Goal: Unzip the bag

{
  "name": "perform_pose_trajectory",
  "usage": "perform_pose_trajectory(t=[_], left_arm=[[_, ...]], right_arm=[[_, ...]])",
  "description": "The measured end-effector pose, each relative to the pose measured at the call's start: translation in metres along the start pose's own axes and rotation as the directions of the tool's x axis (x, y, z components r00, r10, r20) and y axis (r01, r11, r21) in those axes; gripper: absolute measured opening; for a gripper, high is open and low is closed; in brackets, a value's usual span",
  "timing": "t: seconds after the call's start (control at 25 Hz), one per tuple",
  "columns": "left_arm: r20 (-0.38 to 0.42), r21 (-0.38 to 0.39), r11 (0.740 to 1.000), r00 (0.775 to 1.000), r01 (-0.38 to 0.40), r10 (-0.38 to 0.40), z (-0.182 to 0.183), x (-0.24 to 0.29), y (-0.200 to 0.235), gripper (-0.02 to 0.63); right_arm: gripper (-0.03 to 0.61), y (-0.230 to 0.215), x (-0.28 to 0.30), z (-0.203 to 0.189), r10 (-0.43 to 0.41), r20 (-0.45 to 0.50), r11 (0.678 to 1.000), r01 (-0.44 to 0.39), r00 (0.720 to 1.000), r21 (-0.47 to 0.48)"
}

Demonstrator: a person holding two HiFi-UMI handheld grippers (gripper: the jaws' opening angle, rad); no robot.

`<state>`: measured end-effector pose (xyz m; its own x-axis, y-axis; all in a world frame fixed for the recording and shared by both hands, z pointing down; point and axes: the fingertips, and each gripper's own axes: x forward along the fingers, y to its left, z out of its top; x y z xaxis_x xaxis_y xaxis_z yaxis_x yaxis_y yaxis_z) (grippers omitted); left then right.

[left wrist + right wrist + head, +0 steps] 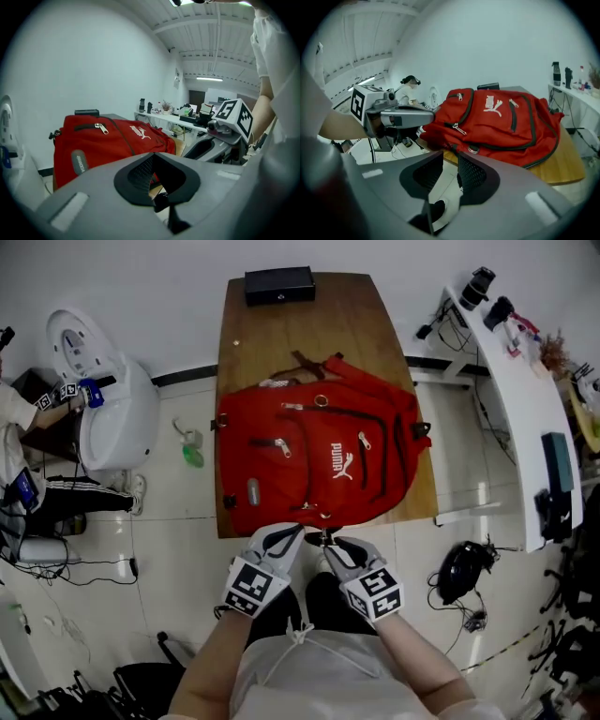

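Red fabric backpack (319, 451) laid crosswise on brown wooden desk (281, 334), just ahead of both claws; right claw (336, 545) opening, empty; left claw (295, 531) narrowly apart, empty.

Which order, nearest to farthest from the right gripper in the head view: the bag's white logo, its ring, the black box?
1. White logo, on the red bag, just ahead of the right gripper, whose empty jaws are opening.
2. Ring, farther up the bag.
3. Black box, table's far end.

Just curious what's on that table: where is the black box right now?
In the head view the black box sits at the far end of the table, just beyond the red backpack.
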<state>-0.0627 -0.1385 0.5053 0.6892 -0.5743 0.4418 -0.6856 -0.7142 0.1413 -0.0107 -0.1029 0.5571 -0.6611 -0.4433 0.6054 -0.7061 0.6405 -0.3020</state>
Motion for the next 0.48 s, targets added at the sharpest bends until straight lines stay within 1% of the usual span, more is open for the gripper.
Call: perform_pose_trajectory(t=[0.2, 0.28, 0.36, 0.48], left_arm=[[-0.049, -0.045, 0.999, 0.999, 0.019, -0.021, -0.031, 0.032, 0.008, 0.006], [-0.057, -0.085, 0.996, 0.998, 0.024, -0.029, -0.043, 0.042, 0.01, 0.006], [-0.069, -0.116, 0.993, 0.997, 0.036, -0.045, -0.054, 0.047, 0.009, 0.006], [-0.083, -0.116, 0.992, 0.995, 0.048, -0.058, -0.063, 0.05, 0.005, 0.006]], right_arm=[[0.115, -0.016, 0.039, -0.035, 0.008, -0.107, 0.998, -0.001, 0.994, 0.067], [0.115, -0.023, 0.05, -0.047, 0.012, -0.145, 0.994, 0.004, 0.989, 0.107], [0.117, -0.026, 0.058, -0.055, 0.018, -0.168, 0.991, 0.005, 0.986, 0.132], [0.095, -0.024, 0.066, -0.06, 0.018, -0.174, 0.991, 0.006, 0.985, 0.137]])
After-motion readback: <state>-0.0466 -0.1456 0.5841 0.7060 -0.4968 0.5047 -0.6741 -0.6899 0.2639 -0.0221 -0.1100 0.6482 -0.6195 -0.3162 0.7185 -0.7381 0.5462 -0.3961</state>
